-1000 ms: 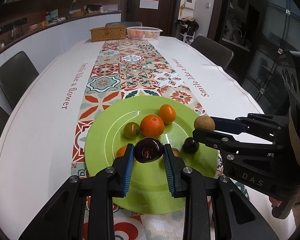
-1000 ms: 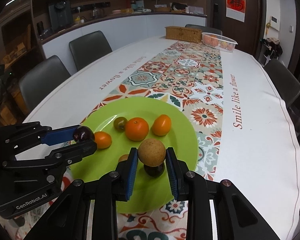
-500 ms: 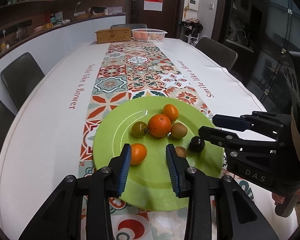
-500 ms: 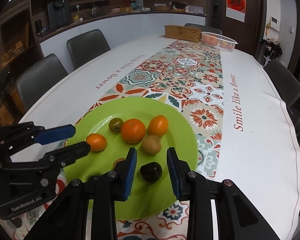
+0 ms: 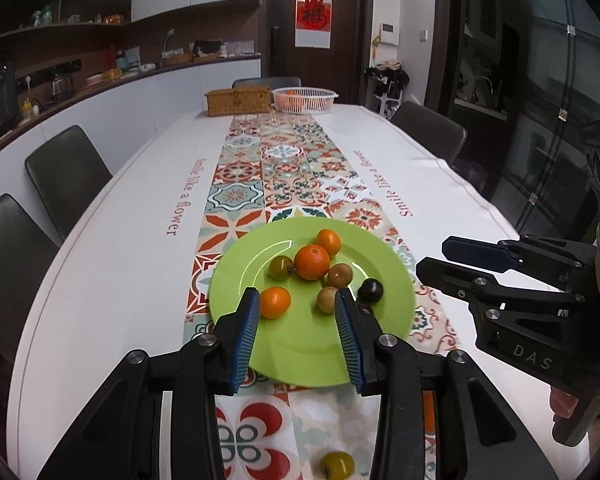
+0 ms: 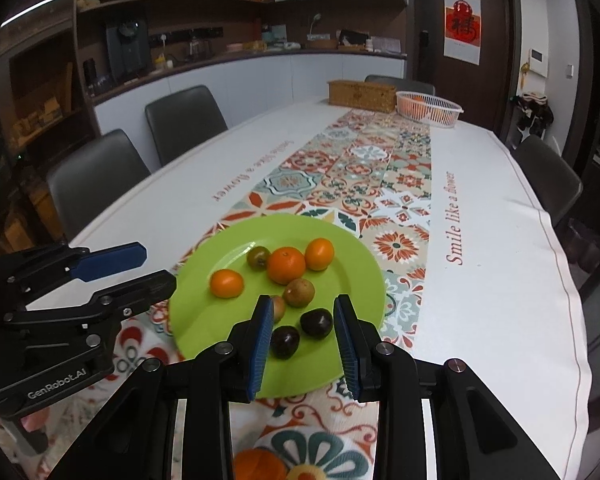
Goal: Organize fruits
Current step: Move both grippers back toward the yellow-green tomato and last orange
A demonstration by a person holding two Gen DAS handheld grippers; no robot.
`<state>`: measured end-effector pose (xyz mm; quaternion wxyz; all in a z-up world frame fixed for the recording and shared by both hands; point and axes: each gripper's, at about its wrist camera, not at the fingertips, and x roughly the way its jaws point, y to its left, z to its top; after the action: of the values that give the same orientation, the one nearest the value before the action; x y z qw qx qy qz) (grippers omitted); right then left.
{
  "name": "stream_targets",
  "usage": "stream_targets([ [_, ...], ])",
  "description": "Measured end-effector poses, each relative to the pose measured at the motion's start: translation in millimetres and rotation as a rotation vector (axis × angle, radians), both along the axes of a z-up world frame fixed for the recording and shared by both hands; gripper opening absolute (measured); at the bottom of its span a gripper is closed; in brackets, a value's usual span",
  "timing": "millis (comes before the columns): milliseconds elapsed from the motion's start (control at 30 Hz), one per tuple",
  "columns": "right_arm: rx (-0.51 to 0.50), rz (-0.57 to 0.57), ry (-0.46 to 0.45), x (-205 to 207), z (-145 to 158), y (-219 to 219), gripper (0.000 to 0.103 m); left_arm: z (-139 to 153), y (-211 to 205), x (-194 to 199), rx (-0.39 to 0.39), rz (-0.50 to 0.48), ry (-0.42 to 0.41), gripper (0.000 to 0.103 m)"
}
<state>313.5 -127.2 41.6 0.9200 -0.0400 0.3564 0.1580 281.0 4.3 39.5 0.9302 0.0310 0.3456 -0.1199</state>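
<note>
A green plate (image 5: pixel 300 354) (image 6: pixel 352 280) on the patterned runner holds several small fruits: a big orange (image 5: pixel 311 262) (image 6: pixel 286 265), smaller oranges, brown round fruits (image 6: pixel 299 292), a greenish tomato (image 5: pixel 281 267) and two dark plums (image 6: pixel 316 321). My left gripper (image 5: pixel 298 334) hangs above the plate's near edge; its jaws are opening and nothing is between them. My right gripper (image 6: pixel 304 340) (image 5: pixel 462 260) hovers over the plate's right side, jaws a little apart and empty, with the plums lying on the plate below it.
Loose on the runner near me lie a greenish fruit (image 5: pixel 337 465) and an orange one (image 6: pixel 260 465). At the table's far end stand a wicker box (image 5: pixel 238 101) and a white basket (image 5: pixel 304 99) with fruit. Dark chairs line both sides.
The left gripper let go of a dark plum and the right gripper let go of a brown fruit; both fruits now lie on the plate. Both grippers have drawn back and upward.
</note>
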Motion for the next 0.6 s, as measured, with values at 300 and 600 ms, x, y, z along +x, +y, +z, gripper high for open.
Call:
stream_targets([
  [300, 0.012, -0.018, -0.056, -39.2, 21.8, -3.6, 0.046, 24.5, 1.8, -39.7, 0.016, 0.03, -0.039, 0.057],
  [600, 0.017, -0.038, -0.046, -72.0, 20.5, -5.2, 0.055, 27.8, 4.1, -71.4, 0.051, 0.052, -0.054, 0.075],
])
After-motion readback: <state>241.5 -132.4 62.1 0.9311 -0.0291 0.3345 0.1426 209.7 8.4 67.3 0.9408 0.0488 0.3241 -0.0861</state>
